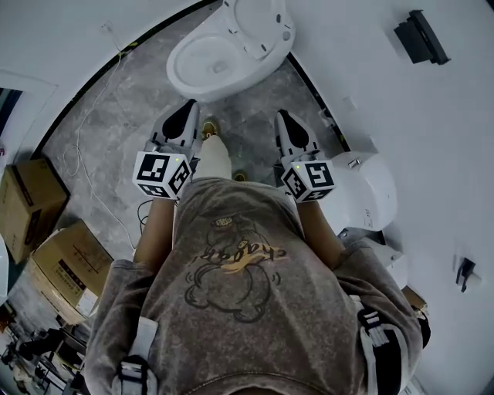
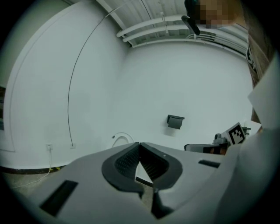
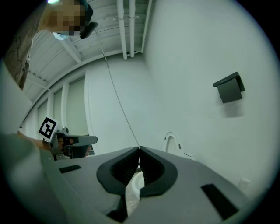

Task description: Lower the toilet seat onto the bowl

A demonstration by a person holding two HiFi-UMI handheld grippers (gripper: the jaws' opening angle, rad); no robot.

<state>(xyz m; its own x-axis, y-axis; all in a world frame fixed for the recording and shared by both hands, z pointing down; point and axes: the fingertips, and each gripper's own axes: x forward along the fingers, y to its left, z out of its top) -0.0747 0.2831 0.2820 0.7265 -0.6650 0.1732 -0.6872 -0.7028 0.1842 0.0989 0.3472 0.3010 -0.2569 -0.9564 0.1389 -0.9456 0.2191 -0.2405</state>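
Pointing left gripper (image 1: 191, 104): jaws together, holding nothing.
Right gripper (image 1: 280, 115): jaws together, holding nothing.
Toilet seat (image 1: 258, 25): seems lifted up behind the white bowl (image 1: 202, 71).

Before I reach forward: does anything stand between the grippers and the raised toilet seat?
Nothing visible does. The left gripper and right gripper, both shut, hang short of the toilet seat; only floor lies between.
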